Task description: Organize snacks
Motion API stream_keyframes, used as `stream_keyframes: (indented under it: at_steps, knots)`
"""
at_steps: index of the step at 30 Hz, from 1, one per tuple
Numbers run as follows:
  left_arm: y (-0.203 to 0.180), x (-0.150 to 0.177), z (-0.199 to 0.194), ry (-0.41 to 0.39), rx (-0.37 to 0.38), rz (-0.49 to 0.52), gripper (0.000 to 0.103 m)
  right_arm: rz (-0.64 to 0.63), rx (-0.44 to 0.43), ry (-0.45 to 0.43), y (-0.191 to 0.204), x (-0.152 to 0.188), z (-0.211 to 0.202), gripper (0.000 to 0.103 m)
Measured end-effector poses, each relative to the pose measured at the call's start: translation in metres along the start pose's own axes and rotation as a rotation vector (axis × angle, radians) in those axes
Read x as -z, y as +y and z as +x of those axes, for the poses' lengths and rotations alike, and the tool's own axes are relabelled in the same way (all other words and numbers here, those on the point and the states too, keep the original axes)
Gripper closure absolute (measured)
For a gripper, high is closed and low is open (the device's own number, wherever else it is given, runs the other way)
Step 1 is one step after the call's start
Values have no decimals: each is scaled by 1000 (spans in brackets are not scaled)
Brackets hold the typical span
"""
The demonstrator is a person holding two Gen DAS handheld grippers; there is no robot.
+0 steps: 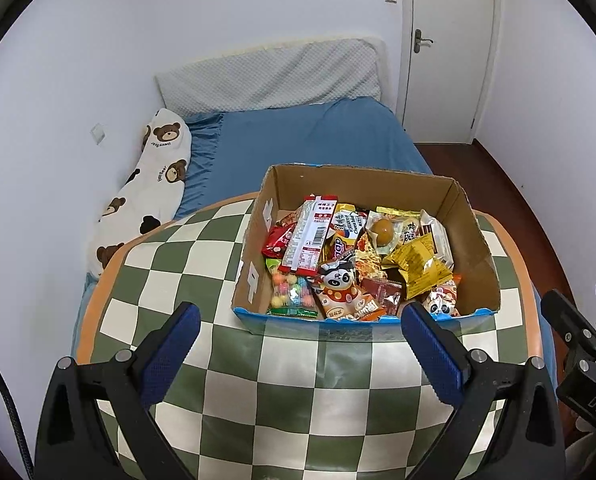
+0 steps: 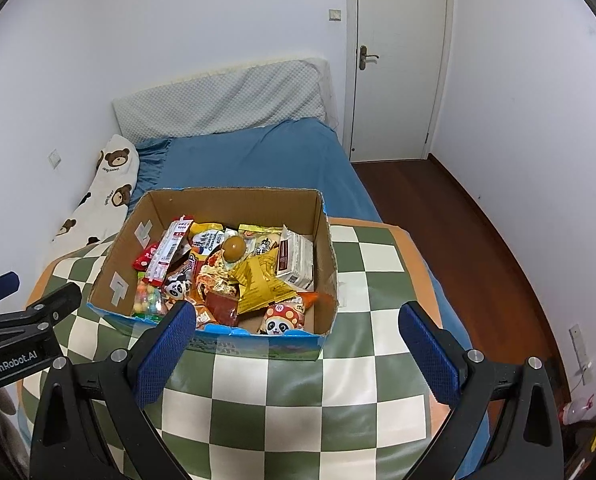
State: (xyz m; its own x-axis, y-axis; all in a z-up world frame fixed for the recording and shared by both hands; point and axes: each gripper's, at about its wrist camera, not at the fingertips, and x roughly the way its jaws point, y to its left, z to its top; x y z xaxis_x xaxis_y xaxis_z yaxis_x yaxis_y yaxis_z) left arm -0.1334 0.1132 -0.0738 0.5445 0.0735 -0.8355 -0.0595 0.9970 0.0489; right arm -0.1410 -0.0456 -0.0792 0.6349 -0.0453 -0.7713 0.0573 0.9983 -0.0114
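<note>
Fingers, left wrist view: blue-padded black fingers [image 1: 180, 344] of the left gripper [image 1: 298, 354] stand wide apart with nothing between them, hovering over the near part of the green-and-cream checkered cushion top with an orange border [image 1: 202, 280], short of the box.
Box, left wrist view: open brown cardboard box with a blue printed outside [image 1: 478, 264] sits on the checkered surface, just beyond the fingertips and slightly right of centre.
Contents, left wrist view: a loose heap of snack packets; long red-and-white bar wrapper with a barcode [image 1: 308, 236] leans on the left side, clear bag of coloured candy balls [image 1: 288, 290] lies near the front left, panda-print packet [image 1: 340, 286] at the front middle, crumpled yellow foil packet [image 1: 416, 272] to the right, clear pack with a brown egg [image 1: 383, 231] behind it.
Other gripper, left wrist view: part of the right gripper [image 1: 578, 332] shows at the right edge; its finger spacing cannot be told here.
Fingers, right wrist view: right gripper [image 2: 298, 352] has its blue-padded fingers [image 2: 428, 354] spread wide and empty; the left fingertip overlaps the box's front edge in this view, and contact cannot be told.
Box, right wrist view: the cardboard box [image 2: 218, 204] sits left of centre, the same packets inside, with a white-and-maroon wrapped pack [image 2: 296, 260] against the right wall.
Surroundings: blue-sheeted bed [image 2: 258, 156] behind, bear-print white pillow [image 2: 110, 184] along the wall, white door [image 2: 398, 60] shut.
</note>
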Motion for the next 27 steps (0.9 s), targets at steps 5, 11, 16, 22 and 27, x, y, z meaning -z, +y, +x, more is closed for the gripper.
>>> stream_keyframes:
  at_steps: [5,11,16,22,27]
  knots:
    - [0,0,-1,2,1,5,0,-8,-3,-2,3,0,-1,0]
    - [0,3,-1,2,0,0,0,-17,-4,-7,5,-1,-3,0]
    - [1,5,-3,3,7,-5,0,-17,-5,-7,5,-1,-4,0]
    - [2,8,-5,1,4,-9,0,-17,-6,-10,5,-1,-5,0]
    - [2,10,-6,-1,0,-9,0,-20,-7,-15,6,-2,-8,0]
